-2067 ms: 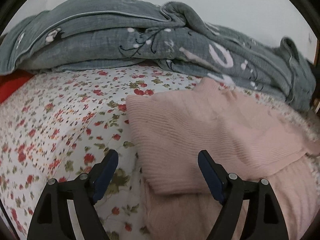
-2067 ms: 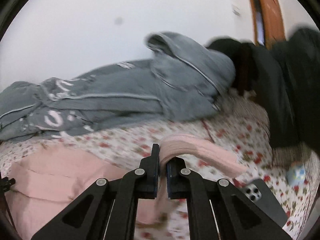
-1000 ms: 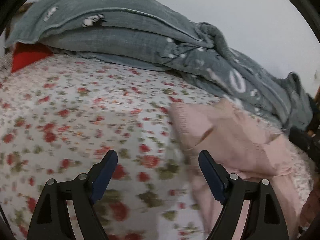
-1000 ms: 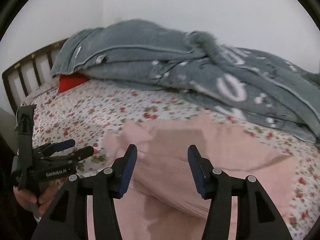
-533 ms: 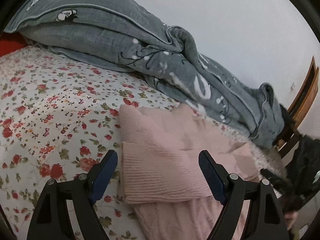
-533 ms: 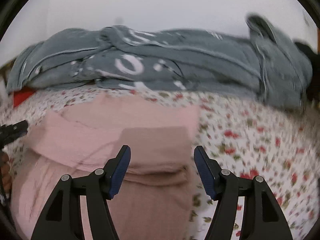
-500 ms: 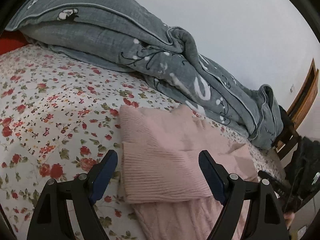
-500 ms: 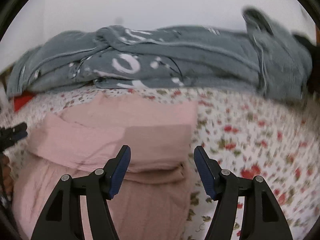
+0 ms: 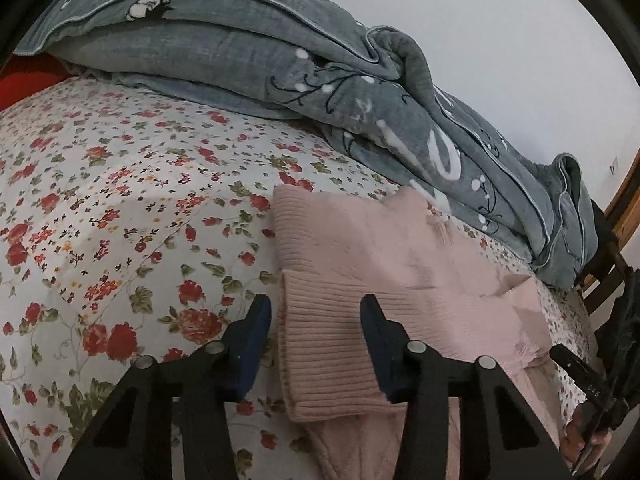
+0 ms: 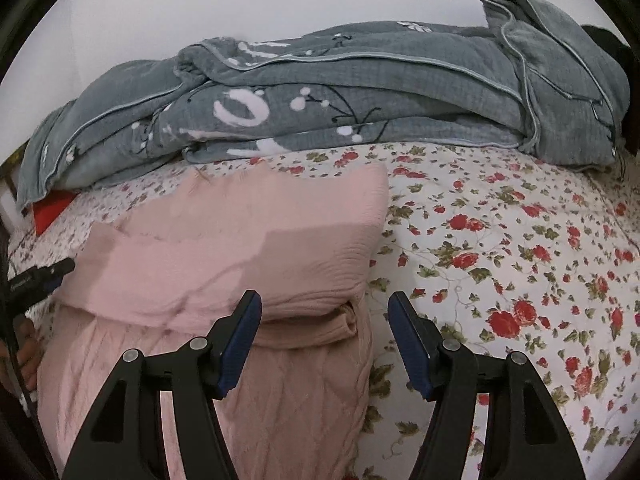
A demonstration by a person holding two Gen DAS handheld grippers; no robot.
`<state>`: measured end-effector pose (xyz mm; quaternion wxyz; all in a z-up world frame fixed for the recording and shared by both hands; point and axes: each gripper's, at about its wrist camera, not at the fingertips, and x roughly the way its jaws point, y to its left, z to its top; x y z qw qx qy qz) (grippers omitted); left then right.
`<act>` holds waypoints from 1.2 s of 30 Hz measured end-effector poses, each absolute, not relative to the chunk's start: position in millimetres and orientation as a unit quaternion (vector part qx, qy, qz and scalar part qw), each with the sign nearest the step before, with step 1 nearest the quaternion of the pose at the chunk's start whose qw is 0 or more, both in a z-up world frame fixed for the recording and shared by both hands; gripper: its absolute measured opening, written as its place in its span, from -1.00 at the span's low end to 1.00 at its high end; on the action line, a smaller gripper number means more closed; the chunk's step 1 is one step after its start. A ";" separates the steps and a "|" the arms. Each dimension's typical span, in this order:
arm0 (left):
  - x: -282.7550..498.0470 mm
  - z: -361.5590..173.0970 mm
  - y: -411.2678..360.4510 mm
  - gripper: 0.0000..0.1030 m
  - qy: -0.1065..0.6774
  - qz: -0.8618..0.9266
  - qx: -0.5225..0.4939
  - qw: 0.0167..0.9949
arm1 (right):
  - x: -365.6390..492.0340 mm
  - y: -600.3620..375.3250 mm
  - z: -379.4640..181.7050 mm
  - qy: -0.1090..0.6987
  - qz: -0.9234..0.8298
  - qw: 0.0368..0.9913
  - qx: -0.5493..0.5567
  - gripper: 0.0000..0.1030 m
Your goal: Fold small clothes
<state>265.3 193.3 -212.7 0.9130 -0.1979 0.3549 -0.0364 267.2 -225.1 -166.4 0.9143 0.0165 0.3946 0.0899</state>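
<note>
Jaws: left gripper (image 9: 314,344) narrowed, right gripper (image 10: 325,338) unchanged | sweater (image 10: 248,248) unmoved

The pale pink knitted sweater (image 9: 360,280) runs out of the bottom of the left wrist view, so its lower hem is cut off, and its near edge is covered by the black two-finger left gripper (image 9: 312,332). In the right wrist view the folded sleeves hide the sweater's chest beneath them, and the black two-finger right gripper (image 10: 324,332) screens the quilted part nearest it. A red cushion (image 10: 52,210), far ahead to the left of that tool, shows only a corner from under the rumpled grey-blue patterned quilt (image 10: 360,92). The hand (image 9: 588,436) at the right edge is mostly cropped.
</note>
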 end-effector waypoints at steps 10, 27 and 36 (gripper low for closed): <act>270.2 -215.7 190.0 -0.17 0.361 -0.038 -0.196 0.911 | 279.1 -213.6 -177.2 0.426 0.046 0.899 -0.091 0.23; 274.1 -210.2 183.8 -0.17 0.347 -0.039 -0.189 0.918 | 284.5 -233.4 -174.3 0.393 0.042 0.918 -0.029 -0.68; 273.4 -203.3 182.8 -0.87 0.330 -0.053 -0.179 0.926 | 279.8 -241.4 -174.5 0.388 0.050 0.921 -0.004 -0.65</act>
